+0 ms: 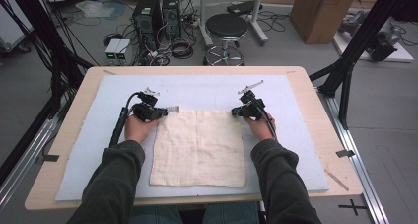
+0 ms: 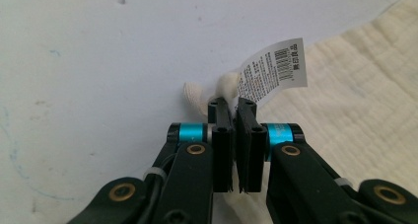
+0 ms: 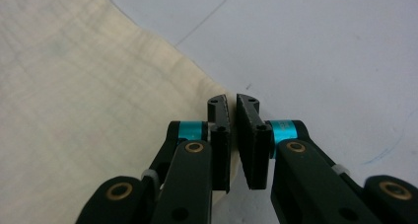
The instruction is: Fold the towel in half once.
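A cream square cloth [image 1: 197, 150] lies flat on the pale blue mat [image 1: 197, 88]. My left gripper [image 1: 165, 111] is at its far left corner. In the left gripper view that gripper [image 2: 233, 104] is shut on the bunched corner of the cloth [image 2: 355, 100], and a white printed tag [image 2: 273, 68] sticks up just past the jaws. My right gripper [image 1: 234, 113] is at the far right corner. In the right gripper view it [image 3: 232, 101] has its jaws nearly together on the edge of the cloth [image 3: 74, 110], whose corner ends at the tips.
The mat covers most of a wooden table [image 1: 320, 130]. Both forearms in dark sleeves come in from the near edge. Beyond the table stand a black stool [image 1: 226, 26], computer towers [image 1: 155, 14] with cables, and a cardboard box [image 1: 320, 12].
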A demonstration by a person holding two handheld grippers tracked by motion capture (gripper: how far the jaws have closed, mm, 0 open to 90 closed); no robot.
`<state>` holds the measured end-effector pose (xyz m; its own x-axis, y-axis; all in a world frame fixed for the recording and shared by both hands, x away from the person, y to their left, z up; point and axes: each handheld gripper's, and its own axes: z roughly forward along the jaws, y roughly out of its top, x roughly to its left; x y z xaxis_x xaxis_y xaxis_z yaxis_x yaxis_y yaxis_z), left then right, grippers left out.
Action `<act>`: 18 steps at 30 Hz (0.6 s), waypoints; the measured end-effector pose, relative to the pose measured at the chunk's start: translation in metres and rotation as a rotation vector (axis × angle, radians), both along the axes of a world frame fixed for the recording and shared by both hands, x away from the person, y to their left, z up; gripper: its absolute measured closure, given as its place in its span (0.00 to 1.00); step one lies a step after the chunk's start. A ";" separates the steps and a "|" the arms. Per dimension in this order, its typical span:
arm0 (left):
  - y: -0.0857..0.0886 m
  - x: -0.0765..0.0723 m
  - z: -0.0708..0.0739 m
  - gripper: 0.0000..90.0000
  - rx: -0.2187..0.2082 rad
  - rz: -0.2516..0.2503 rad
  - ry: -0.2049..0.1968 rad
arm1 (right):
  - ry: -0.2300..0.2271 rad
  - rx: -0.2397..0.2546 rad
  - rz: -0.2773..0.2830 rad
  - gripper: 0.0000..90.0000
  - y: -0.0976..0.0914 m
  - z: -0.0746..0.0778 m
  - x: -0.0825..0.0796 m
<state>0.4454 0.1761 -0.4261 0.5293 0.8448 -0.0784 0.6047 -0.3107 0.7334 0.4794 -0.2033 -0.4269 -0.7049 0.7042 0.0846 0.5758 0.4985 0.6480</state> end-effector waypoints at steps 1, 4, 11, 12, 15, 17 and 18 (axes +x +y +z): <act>0.000 -0.001 0.002 0.95 -0.001 -0.005 -0.007 | -0.011 0.009 0.001 0.94 0.000 0.002 -0.001; 0.000 -0.005 0.008 0.95 0.000 -0.021 -0.037 | -0.019 0.037 0.008 0.94 0.000 0.007 -0.003; -0.001 -0.016 0.022 0.95 0.024 -0.062 -0.087 | -0.060 0.087 0.024 0.94 -0.004 0.018 -0.009; -0.001 -0.018 0.024 0.95 0.032 -0.069 -0.097 | -0.059 0.100 0.020 0.94 -0.005 0.020 -0.010; -0.001 -0.024 0.029 0.96 0.047 -0.089 -0.117 | -0.075 0.121 0.029 0.94 -0.010 0.027 -0.014; 0.000 -0.029 0.031 0.95 0.041 -0.093 -0.129 | -0.087 0.136 0.038 0.94 -0.013 0.031 -0.017; 0.000 -0.031 0.031 0.96 0.041 -0.097 -0.134 | -0.092 0.144 0.046 0.94 -0.014 0.033 -0.019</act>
<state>0.4140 0.1758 -0.3948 0.6119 0.7903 0.0313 0.4684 -0.3940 0.7908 0.4602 -0.2169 -0.3936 -0.7457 0.6561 0.1157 0.4892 0.4214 0.7636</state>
